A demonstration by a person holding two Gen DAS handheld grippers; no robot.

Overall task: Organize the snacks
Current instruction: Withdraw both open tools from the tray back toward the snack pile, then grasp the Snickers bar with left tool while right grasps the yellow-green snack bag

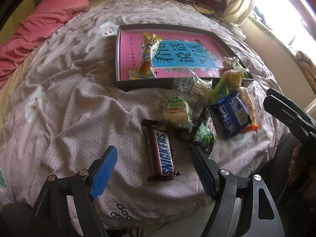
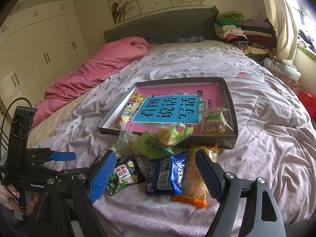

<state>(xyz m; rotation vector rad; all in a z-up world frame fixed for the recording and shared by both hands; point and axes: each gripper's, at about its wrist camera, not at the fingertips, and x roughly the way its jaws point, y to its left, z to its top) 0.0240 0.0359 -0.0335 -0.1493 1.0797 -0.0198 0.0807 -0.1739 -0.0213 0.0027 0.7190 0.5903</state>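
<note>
Both grippers tilt down over the bed's pink-grey quilt (image 1: 69, 102), jaws wide and empty, the left gripper (image 1: 154, 158) straddling a Snickers bar (image 1: 161, 154), the right gripper (image 2: 154, 159) above a blue packet (image 2: 167, 173), with more snacks scattered before the shallow dark tray (image 2: 230, 96).

black gripper (image 1: 154, 165) frames, silver screws, ribbed blue fingers (image 1: 104, 172).
</note>
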